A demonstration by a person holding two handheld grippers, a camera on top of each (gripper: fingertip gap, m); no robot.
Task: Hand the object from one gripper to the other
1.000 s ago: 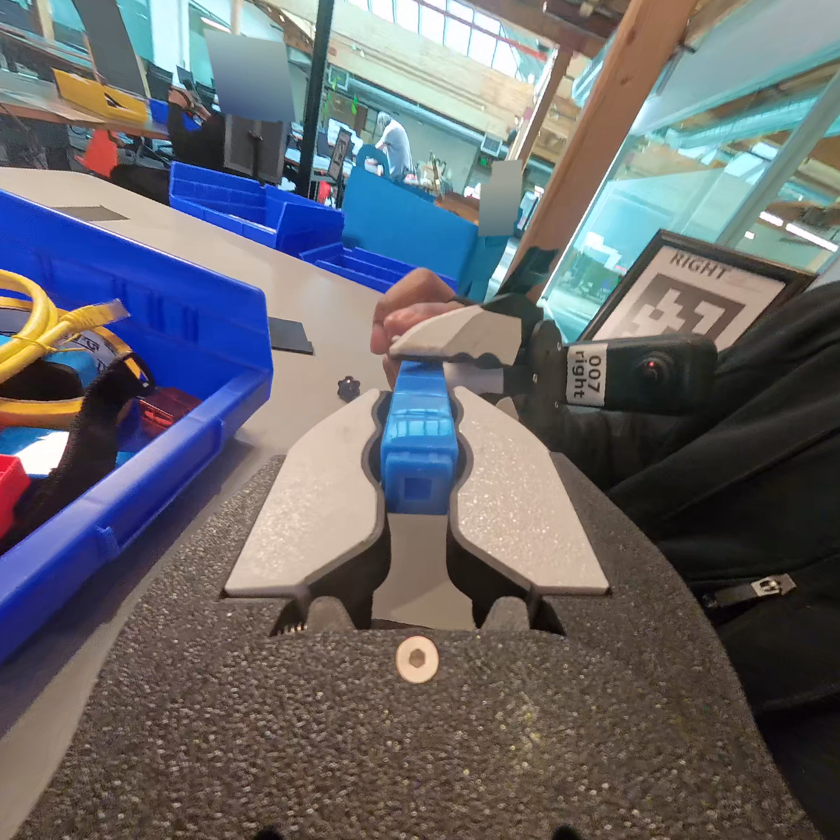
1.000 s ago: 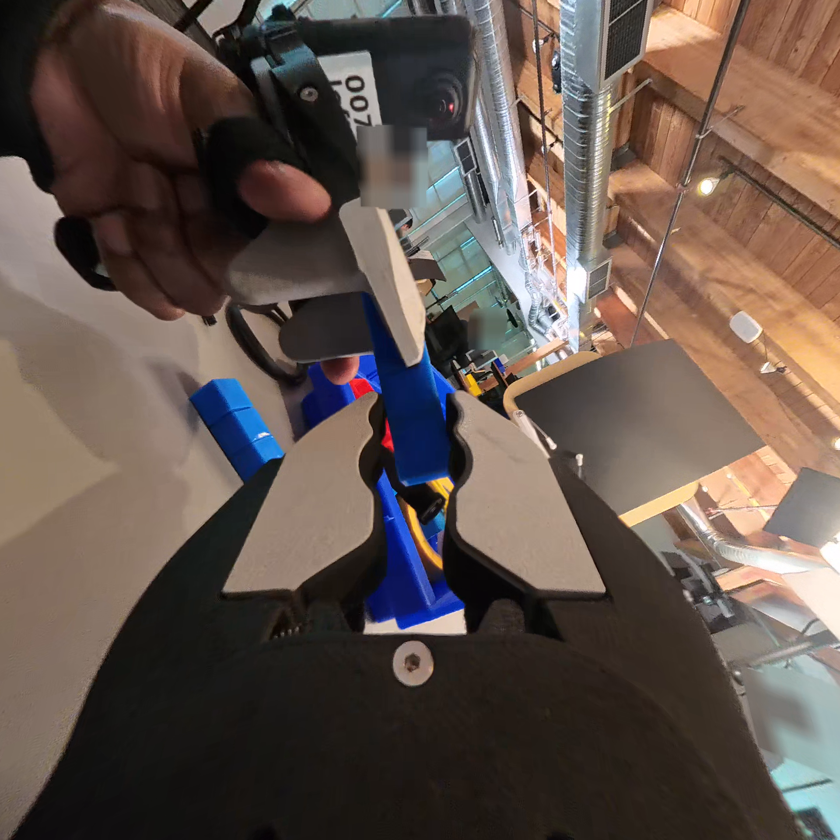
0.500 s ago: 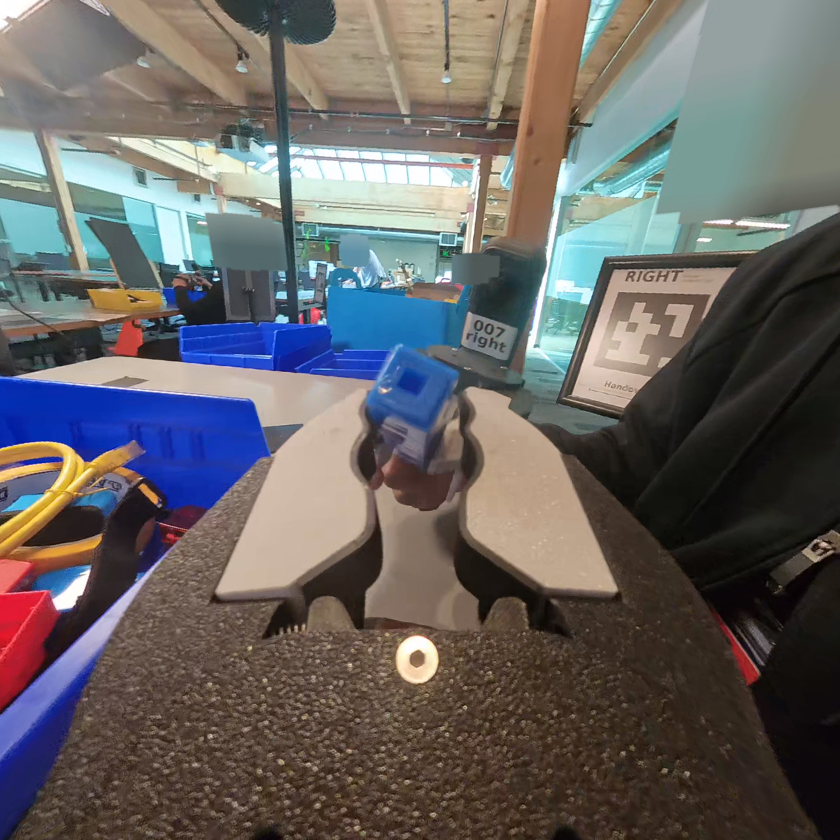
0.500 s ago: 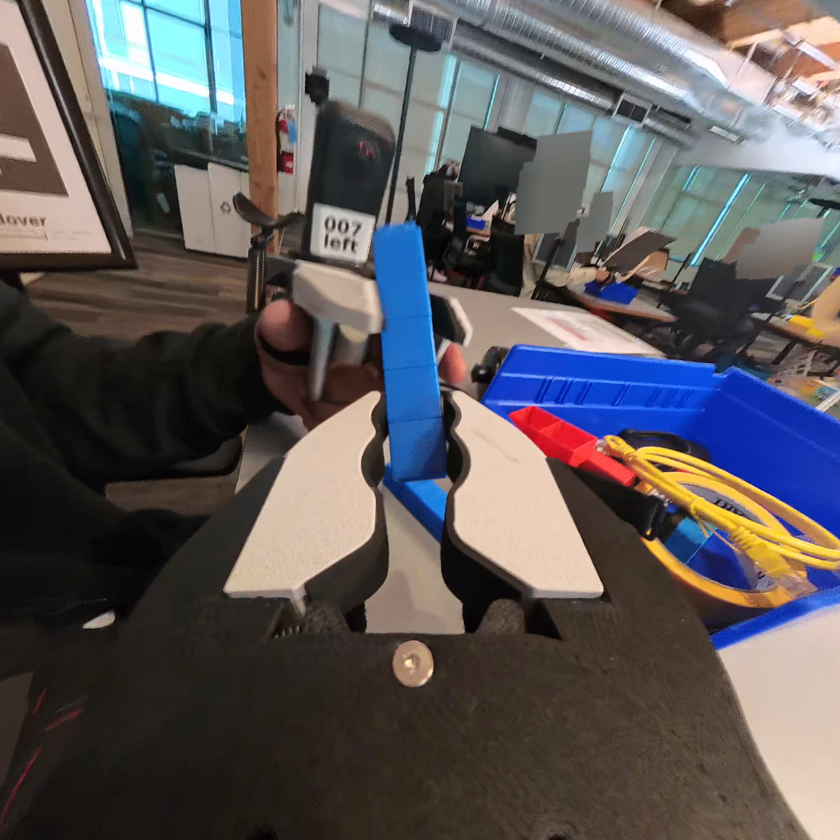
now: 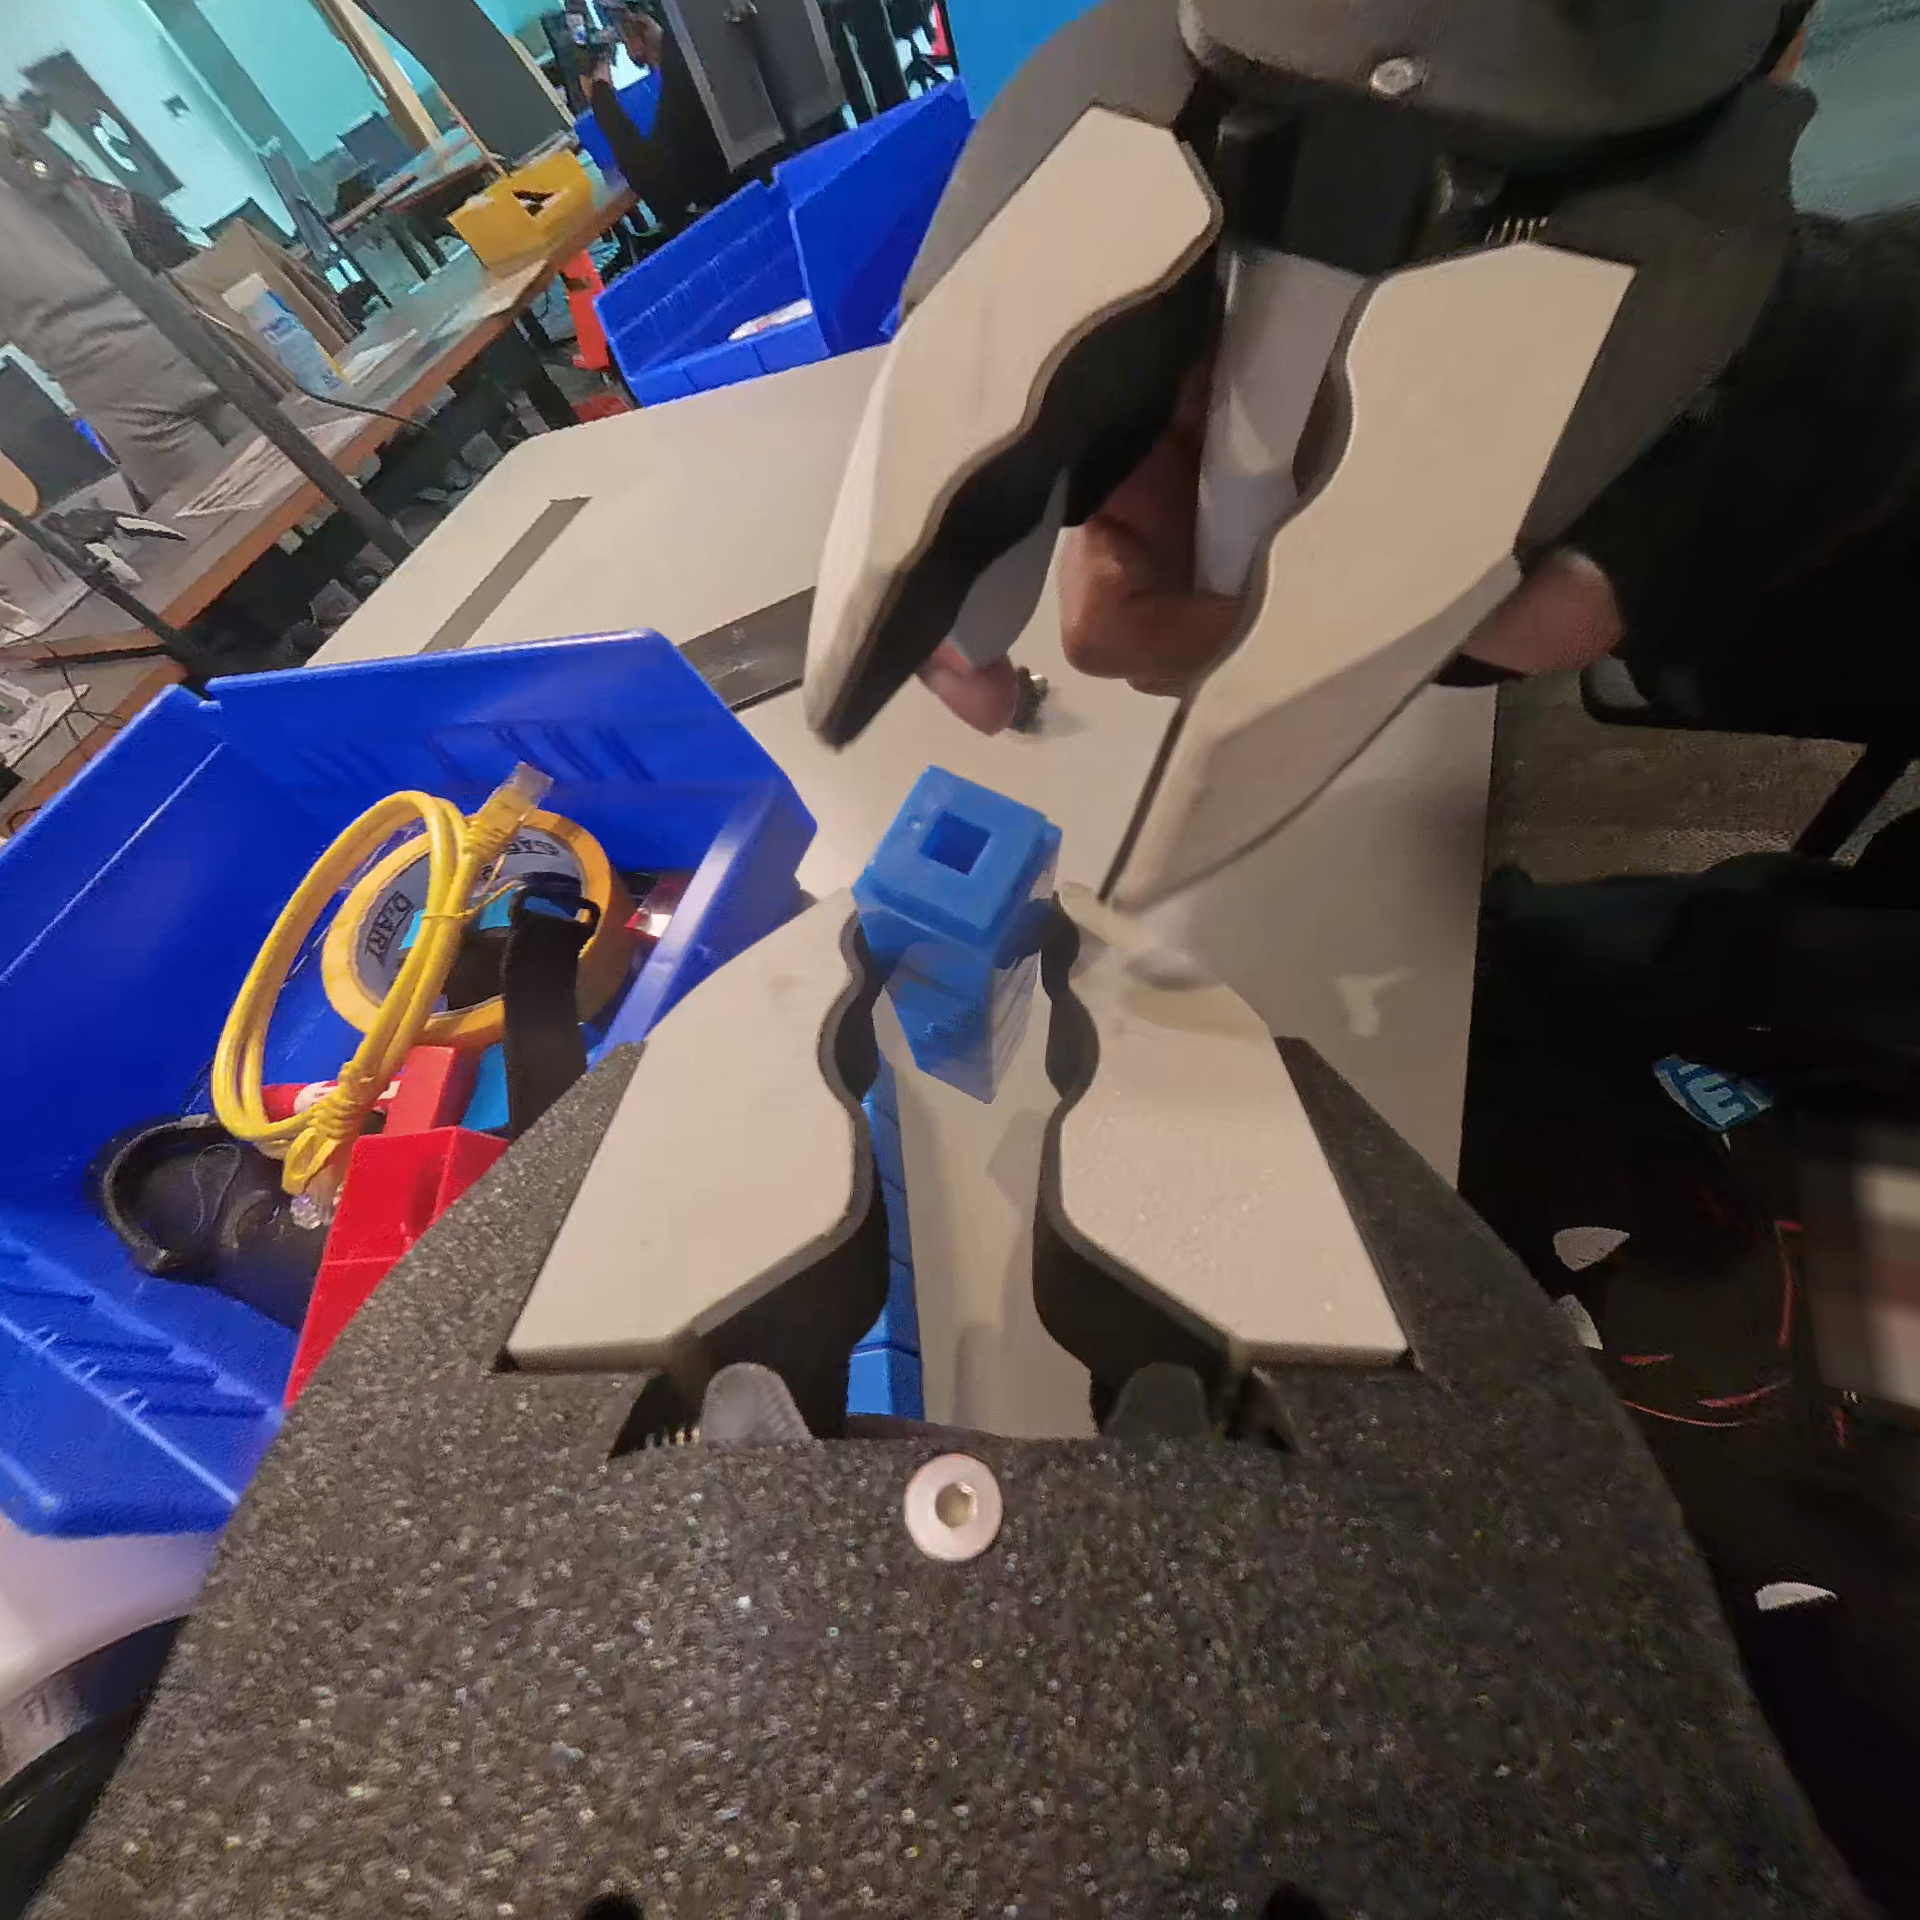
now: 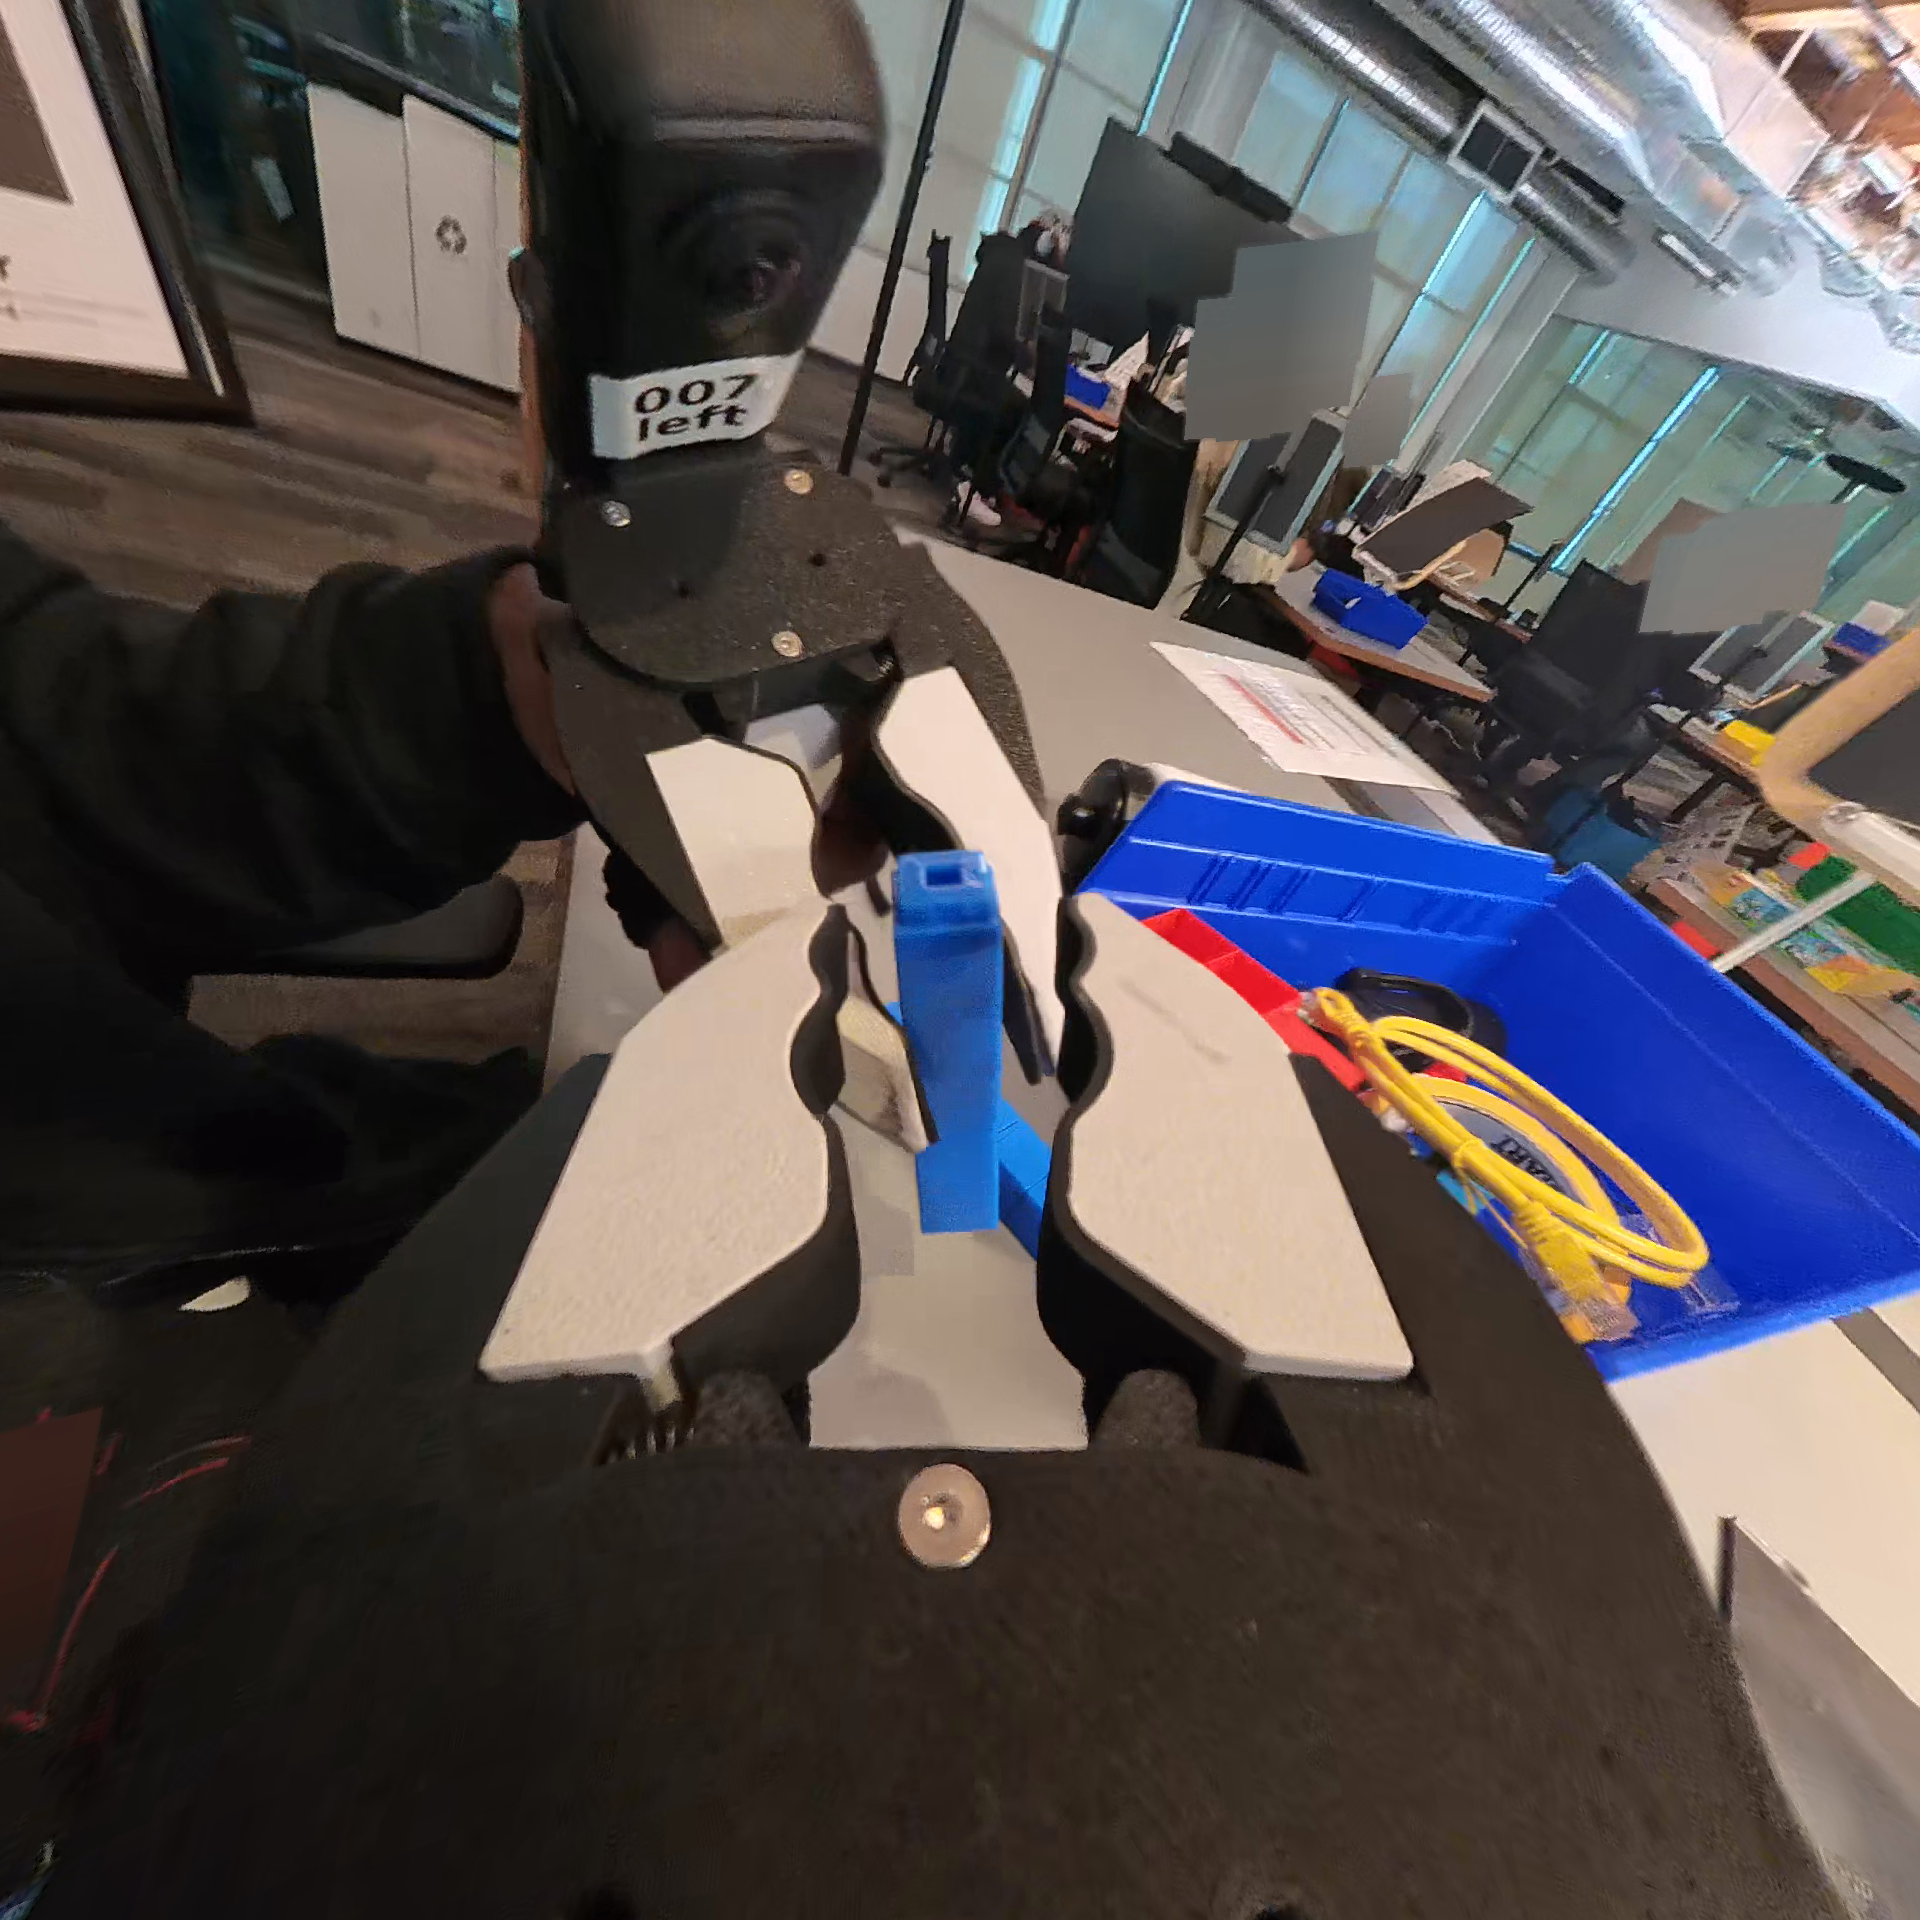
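A blue block stack [image 5: 961,971] stands upright between the fingertips of my left gripper [image 5: 956,914], which is shut on it. My right gripper [image 5: 977,810] hangs above and beyond it with its jaws spread wide and nothing in them. In the right wrist view the blue block [image 6: 948,1039] stands in the gap of my right gripper [image 6: 956,909] with room on both sides. The left gripper [image 6: 966,1101] reaches in from the far side, one finger on each side of the block.
A blue bin [image 5: 468,707] to the left on the grey table [image 5: 675,499] holds a yellow cable [image 5: 343,987], a tape roll [image 5: 561,862], a black strap and a red box [image 5: 405,1174]. Another blue block [image 6: 1023,1174] lies on the table under the grippers. The left gripper's tips are roughly 5 cm from the right gripper's.
My right gripper was shut on the blue block and has opened and let go. The left gripper keeps the block. Both grippers have tilted down towards the table.
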